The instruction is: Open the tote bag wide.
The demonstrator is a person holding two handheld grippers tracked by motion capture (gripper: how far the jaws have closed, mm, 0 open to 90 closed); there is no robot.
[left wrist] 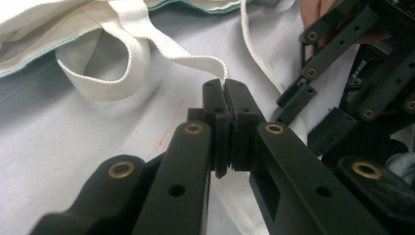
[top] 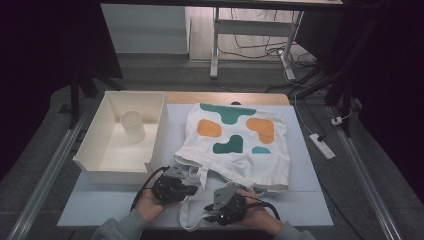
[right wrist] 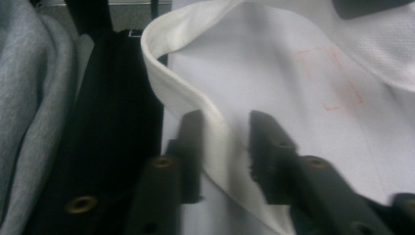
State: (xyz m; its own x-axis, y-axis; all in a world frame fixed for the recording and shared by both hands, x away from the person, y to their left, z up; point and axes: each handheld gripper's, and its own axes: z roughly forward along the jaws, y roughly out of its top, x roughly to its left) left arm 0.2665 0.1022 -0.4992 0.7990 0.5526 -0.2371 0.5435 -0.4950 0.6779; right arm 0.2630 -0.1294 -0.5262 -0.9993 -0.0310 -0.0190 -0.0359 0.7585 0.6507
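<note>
A white tote bag [top: 235, 142] with green and orange blobs lies flat on the pale mat [top: 300, 200], its opening toward me. My left gripper [top: 192, 190] sits at the bag's near left corner, and in the left gripper view it [left wrist: 225, 92] is shut on the end of a white handle strap [left wrist: 147, 46]. Right of it, my right gripper [top: 210, 212] points left over the other strap loop [top: 186, 216]. In the right gripper view that gripper [right wrist: 222, 125] has the strap [right wrist: 193, 90] between its jaws, with a gap showing beside the right finger [right wrist: 266, 142].
A white open bin [top: 95, 165] holding a white cylinder [top: 132, 125] stands at the left, close to my left hand. A grey sleeve [right wrist: 29, 112] and a black surface [right wrist: 117, 112] lie beyond the mat's edge. A power strip [top: 322, 146] lies off the table's right side.
</note>
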